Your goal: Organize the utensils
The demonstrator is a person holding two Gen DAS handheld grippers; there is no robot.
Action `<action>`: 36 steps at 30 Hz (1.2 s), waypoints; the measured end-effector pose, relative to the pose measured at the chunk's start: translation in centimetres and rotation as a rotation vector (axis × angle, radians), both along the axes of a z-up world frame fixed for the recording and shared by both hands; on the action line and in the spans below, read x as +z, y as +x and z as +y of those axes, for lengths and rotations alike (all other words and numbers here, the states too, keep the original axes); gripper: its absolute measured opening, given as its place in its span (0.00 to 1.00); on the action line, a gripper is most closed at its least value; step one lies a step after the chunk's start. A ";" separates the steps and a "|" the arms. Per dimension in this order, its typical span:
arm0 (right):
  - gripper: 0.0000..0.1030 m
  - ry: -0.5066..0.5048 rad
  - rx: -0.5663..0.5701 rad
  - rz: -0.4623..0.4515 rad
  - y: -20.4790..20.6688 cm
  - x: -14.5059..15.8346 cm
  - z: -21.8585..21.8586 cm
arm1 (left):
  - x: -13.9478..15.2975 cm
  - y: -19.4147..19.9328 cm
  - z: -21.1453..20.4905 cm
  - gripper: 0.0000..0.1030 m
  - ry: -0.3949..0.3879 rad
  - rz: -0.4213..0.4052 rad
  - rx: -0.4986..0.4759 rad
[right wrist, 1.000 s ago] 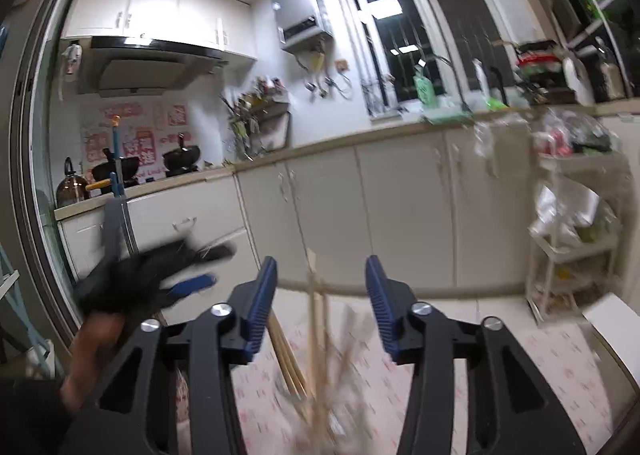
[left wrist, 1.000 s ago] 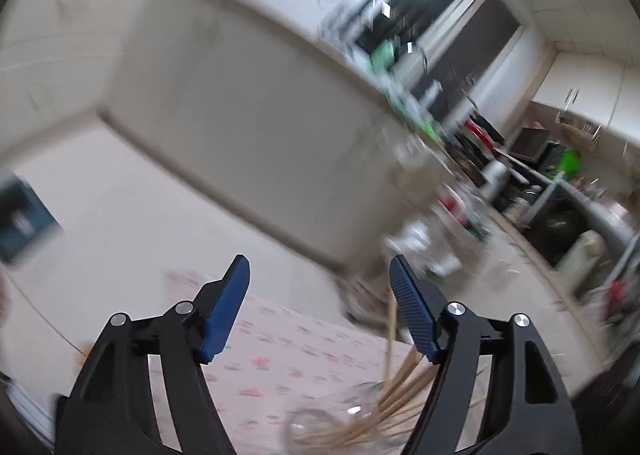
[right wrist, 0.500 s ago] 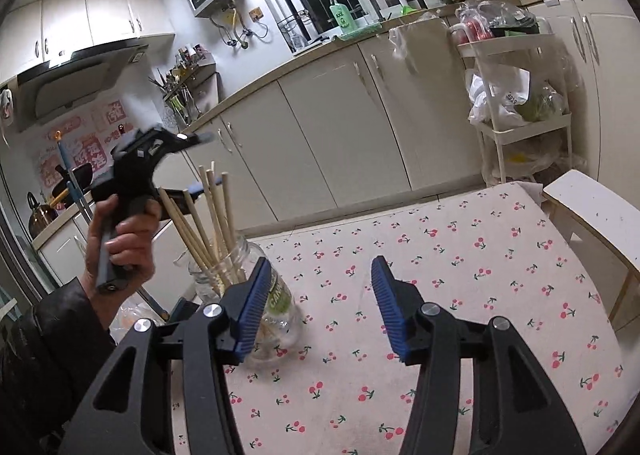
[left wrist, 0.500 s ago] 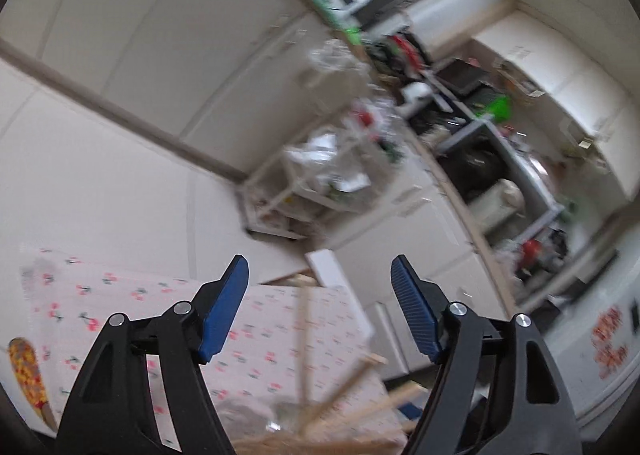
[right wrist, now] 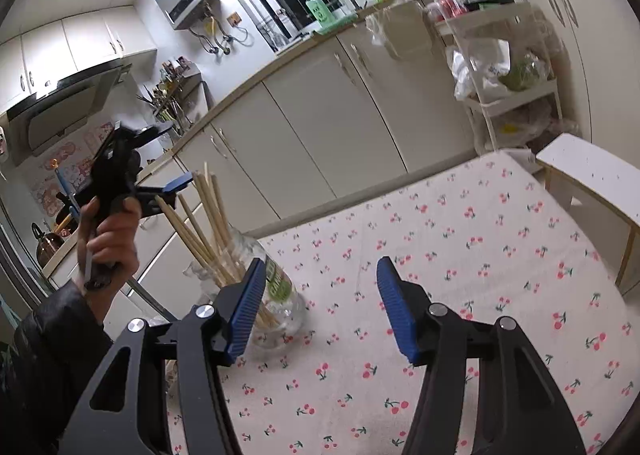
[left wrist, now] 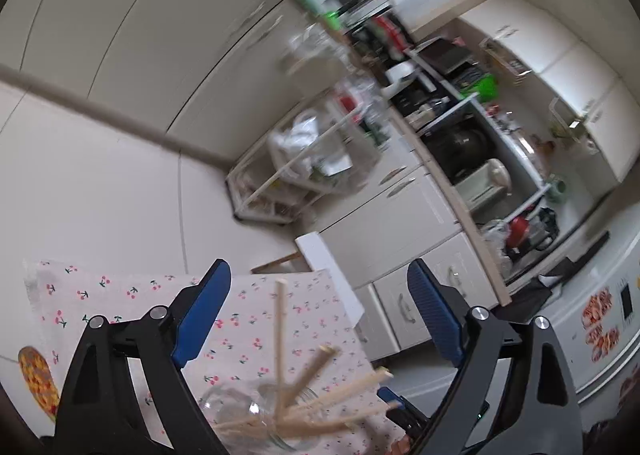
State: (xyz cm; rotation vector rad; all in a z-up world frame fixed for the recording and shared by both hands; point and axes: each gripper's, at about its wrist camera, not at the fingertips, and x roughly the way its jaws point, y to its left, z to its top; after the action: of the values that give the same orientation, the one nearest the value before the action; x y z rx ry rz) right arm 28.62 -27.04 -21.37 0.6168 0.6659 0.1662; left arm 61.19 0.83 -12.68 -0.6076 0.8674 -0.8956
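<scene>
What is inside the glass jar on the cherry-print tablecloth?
The glass jar holds a bundle of wooden chopsticks, fanned out above its mouth. Their lower ends are partly covered by the right gripper's finger, so whether anything else sits at the bottom cannot be seen.

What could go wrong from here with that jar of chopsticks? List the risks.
1. The left gripper hovers just above the chopsticks, its fingers opening with nothing between them; a downward sweep could knock the splayed sticks out.
2. The glass jar leans, and the right gripper, also opening and empty, is close beside it; a bump could tip it over.
3. The jar stands on a loose tablecloth, which may slip.
</scene>
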 end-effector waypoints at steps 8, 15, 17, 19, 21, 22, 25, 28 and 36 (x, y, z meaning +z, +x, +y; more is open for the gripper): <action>0.55 0.052 -0.023 0.050 0.1 -1.4 -1.0 | -1.8 0.8 -2.7 0.11 0.053 0.009 -0.050; 0.57 0.063 -0.016 0.022 -0.4 -0.2 -0.9 | 1.3 -3.7 -1.8 0.08 0.103 -0.107 -0.097; 0.57 0.062 -0.013 0.013 -0.7 0.4 -0.8 | 2.2 -5.2 -1.2 0.16 0.158 -0.121 -0.069; 0.57 0.048 -0.017 -0.007 -1.2 1.3 -0.7 | 3.1 -6.7 -0.3 0.38 0.206 -0.139 -0.015; 0.58 0.024 -0.025 -0.030 -2.3 2.3 -0.5 | 4.5 -9.0 0.3 0.55 0.264 -0.186 0.065; 0.60 0.013 -0.029 -0.037 -2.8 2.8 -0.4 | 5.2 -10.2 0.4 0.57 0.291 -0.212 0.091; 0.64 -0.042 -0.054 -0.027 -4.3 4.2 -0.1 | 7.3 -14.9 0.1 0.73 0.410 -0.288 0.204; 0.71 -0.114 -0.088 0.004 -5.9 6.2 0.4 | 8.0 -19.6 -0.4 0.84 0.540 -0.302 0.352; 0.84 -0.264 -0.144 0.038 -9.8 11.9 1.8 | 8.8 -31.2 -1.0 0.88 0.718 -0.264 0.531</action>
State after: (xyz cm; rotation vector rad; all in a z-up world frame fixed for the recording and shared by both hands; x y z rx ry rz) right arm 18.86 -25.26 -9.47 0.4127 0.6646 -0.0671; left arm 30.01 -0.21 -3.91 -0.0689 0.6746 -0.1407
